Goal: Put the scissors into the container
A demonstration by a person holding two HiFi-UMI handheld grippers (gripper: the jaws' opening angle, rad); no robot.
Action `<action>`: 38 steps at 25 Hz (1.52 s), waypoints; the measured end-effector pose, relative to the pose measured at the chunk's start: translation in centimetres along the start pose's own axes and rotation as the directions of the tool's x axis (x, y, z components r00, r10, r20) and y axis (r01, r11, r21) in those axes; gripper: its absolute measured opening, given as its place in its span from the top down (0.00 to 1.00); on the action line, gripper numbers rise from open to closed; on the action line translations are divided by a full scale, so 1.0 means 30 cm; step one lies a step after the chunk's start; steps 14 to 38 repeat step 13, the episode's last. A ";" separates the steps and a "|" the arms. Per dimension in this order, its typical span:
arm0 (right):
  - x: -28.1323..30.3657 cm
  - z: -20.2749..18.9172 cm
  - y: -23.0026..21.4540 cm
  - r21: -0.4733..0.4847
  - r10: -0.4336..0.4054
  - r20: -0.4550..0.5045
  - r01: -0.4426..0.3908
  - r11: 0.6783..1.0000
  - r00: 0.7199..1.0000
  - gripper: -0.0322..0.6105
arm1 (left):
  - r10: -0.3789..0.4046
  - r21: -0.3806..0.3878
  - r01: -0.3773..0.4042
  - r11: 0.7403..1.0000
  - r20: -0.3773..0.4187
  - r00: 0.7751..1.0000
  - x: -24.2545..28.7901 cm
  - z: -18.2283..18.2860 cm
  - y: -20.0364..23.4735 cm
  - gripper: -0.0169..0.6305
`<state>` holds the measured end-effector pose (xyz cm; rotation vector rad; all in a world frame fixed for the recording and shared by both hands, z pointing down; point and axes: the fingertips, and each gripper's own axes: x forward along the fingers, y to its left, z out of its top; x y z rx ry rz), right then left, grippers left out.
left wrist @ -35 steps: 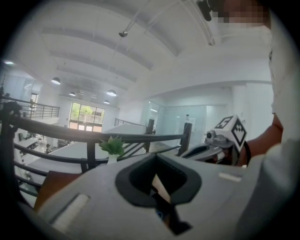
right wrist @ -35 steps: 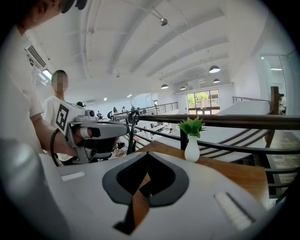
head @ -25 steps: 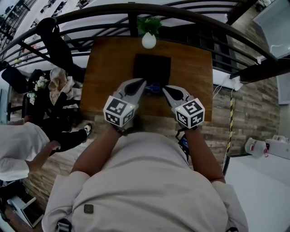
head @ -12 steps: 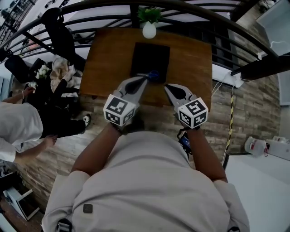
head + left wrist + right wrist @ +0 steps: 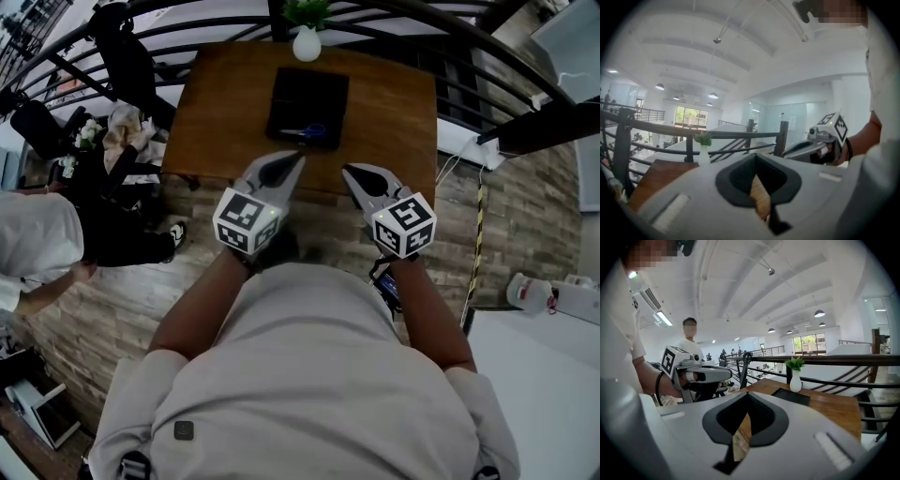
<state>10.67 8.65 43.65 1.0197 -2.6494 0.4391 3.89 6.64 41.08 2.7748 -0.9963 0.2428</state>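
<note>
Scissors (image 5: 307,132) lie inside the container (image 5: 309,92), at its near edge, so I judge the placing done and nothing left to move; left gripper (image 5: 296,159) and right gripper (image 5: 350,172) both clenched on nothing, hovering near-side of the container, clear of it.

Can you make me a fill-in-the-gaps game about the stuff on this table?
The scissors have ___ handles.
They lie in a container that is ___.
The white vase holds a ___ plant.
The left gripper and the right gripper hold ___.
Missing words: blue, black, green, nothing.
</note>
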 end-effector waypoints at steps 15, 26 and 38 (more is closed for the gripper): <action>-0.046 -0.032 0.030 0.009 0.019 -0.009 -0.019 1.000 1.000 0.94 | -0.024 -0.002 0.024 1.000 -0.008 1.000 -0.002 -0.025 -0.062 0.97; -0.046 -0.032 0.030 0.009 0.019 -0.009 -0.019 1.000 1.000 0.94 | -0.024 -0.002 0.024 1.000 -0.008 1.000 -0.002 -0.025 -0.062 0.97; -0.046 -0.032 0.030 0.009 0.019 -0.009 -0.019 1.000 1.000 0.94 | -0.024 -0.002 0.024 1.000 -0.008 1.000 -0.002 -0.025 -0.062 0.97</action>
